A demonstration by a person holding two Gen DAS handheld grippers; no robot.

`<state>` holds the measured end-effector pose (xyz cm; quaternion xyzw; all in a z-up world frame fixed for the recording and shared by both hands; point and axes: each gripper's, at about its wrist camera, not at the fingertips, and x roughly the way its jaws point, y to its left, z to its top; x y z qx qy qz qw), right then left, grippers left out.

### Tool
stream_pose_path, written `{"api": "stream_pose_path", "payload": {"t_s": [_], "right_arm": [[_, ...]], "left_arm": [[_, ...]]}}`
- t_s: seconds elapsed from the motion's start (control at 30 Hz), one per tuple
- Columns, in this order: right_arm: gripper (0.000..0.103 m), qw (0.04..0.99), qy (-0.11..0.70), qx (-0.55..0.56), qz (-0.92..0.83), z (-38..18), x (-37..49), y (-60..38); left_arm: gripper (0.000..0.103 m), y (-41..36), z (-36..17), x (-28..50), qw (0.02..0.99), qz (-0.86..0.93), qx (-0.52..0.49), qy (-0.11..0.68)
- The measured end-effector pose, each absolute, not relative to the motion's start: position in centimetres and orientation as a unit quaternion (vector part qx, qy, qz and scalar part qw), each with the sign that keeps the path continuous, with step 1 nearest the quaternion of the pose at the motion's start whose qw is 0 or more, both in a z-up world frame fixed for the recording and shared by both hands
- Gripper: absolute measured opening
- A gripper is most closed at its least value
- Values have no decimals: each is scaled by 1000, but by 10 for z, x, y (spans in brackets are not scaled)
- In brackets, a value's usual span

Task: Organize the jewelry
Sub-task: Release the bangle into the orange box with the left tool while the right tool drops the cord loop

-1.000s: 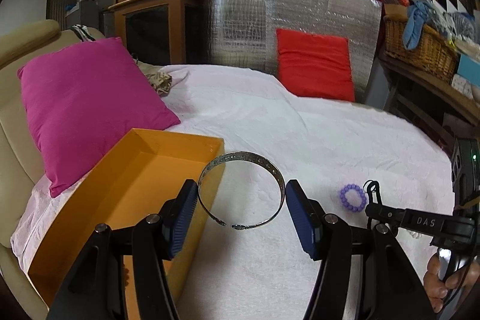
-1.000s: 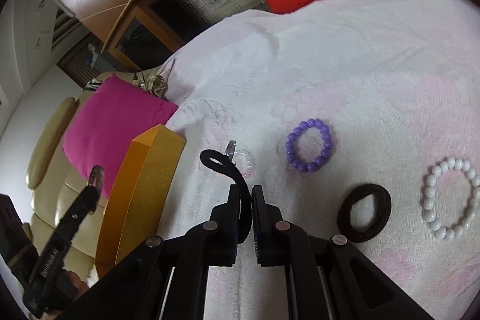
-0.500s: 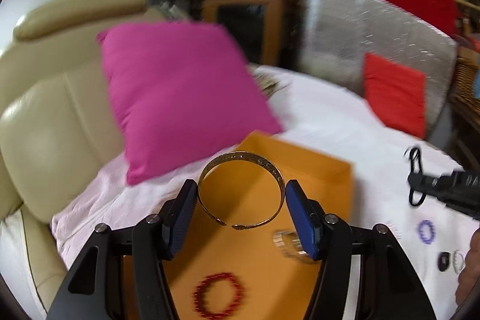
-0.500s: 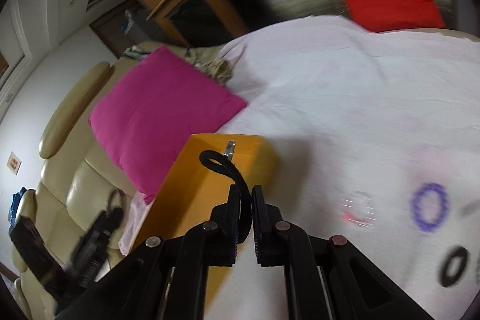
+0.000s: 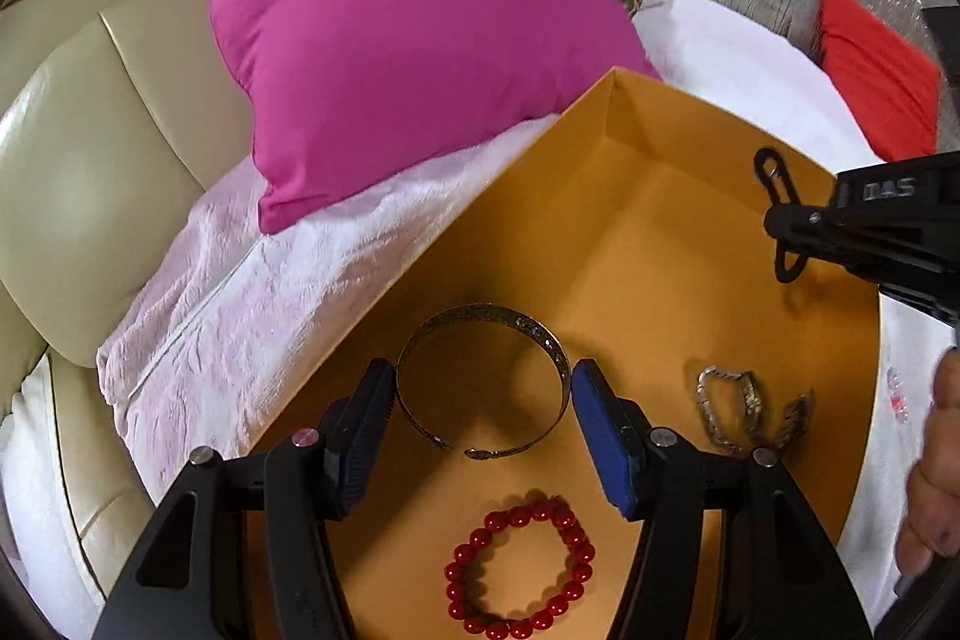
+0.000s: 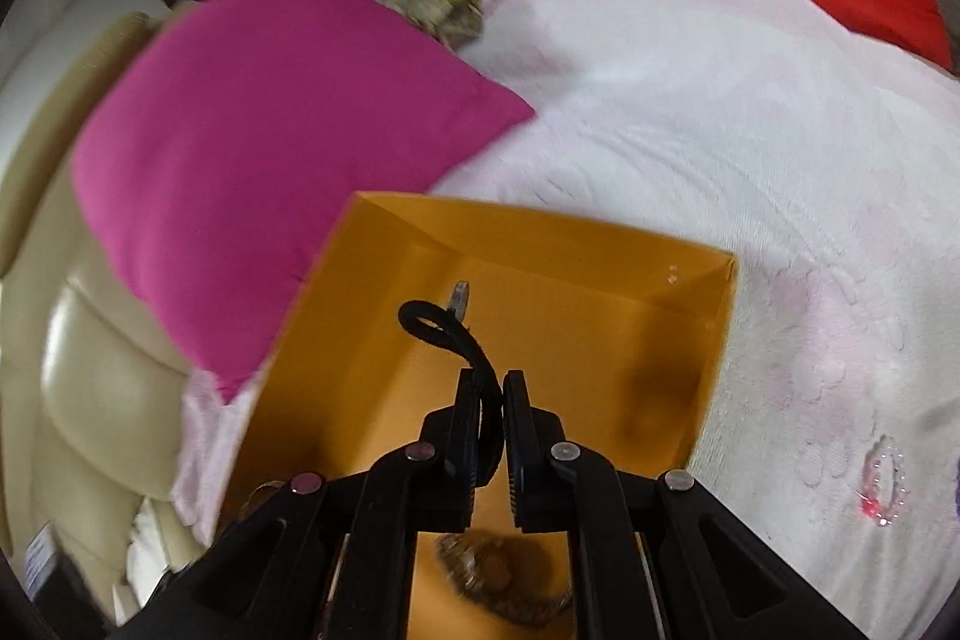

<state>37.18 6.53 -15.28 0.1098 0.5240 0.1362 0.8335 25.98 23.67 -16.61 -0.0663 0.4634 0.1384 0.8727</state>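
left wrist view: both claws had swung from the pink bedspread (image 5: 288, 292) to over the orange cardboard box (image 5: 690, 244). left claw (image 5: 483, 400), half open, gripped an engraved silver cuff bangle (image 5: 480, 334); right claw (image 6: 493, 400), at 2 o'clock, pinched a black cord loop (image 6: 438, 325). release seemed next.

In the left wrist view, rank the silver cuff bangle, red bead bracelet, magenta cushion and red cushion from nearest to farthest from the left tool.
1. Silver cuff bangle, between the left tool's pads.
2. Red bead bracelet, just below, in the orange box.
3. Magenta cushion, upper left.
4. Red cushion, far right.
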Motion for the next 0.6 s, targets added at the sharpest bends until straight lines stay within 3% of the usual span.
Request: {"api": "stream_pose_path", "payload": {"t_s": [0.13, 0.2, 0.27, 0.33, 0.6], "right_arm": [[12, 833, 527, 105, 134, -153, 377, 64], [18, 832, 525, 114, 139, -149, 376, 61], [45, 833, 517, 127, 148, -145, 374, 55], [60, 845, 496, 136, 147, -136, 369, 49], [60, 881, 431, 127, 147, -81, 334, 10]], "left_arm": [[63, 236, -169, 262, 866, 141, -57, 476], [63, 234, -168, 263, 866, 142, -46, 478], [64, 230, -165, 262, 867, 141, -41, 475], [66, 227, -161, 261, 871, 142, -37, 469], [67, 218, -139, 247, 891, 151, -29, 428]]}}
